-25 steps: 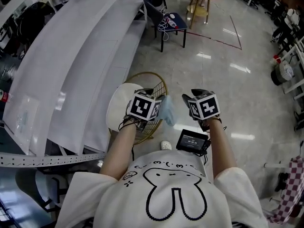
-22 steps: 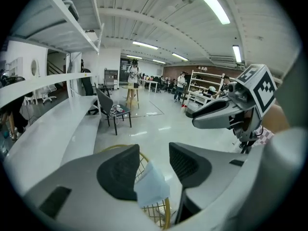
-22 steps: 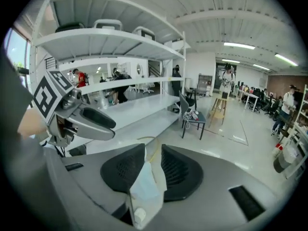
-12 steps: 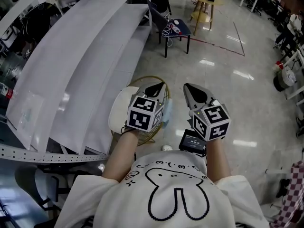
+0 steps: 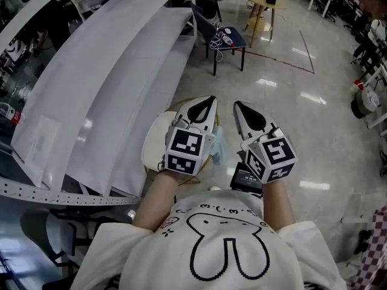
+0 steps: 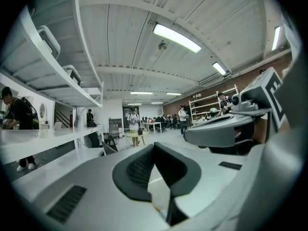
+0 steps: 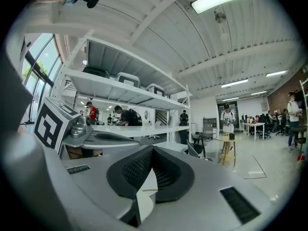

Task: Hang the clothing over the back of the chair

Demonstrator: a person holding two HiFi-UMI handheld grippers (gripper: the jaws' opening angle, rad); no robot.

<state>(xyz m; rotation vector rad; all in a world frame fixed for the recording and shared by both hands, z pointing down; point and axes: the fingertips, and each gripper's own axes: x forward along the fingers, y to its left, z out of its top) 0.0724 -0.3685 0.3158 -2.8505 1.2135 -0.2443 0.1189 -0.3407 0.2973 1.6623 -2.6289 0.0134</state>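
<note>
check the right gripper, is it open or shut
Shut: in the right gripper view, the right gripper has both jaws meeting at the tips, with no gap left between them there.

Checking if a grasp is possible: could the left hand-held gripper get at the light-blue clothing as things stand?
Likely yes. The light-blue clothing sits just beside and below the left hand-held gripper, with nothing between them. Its jaws are shut, so it would have to dip and open.
</note>
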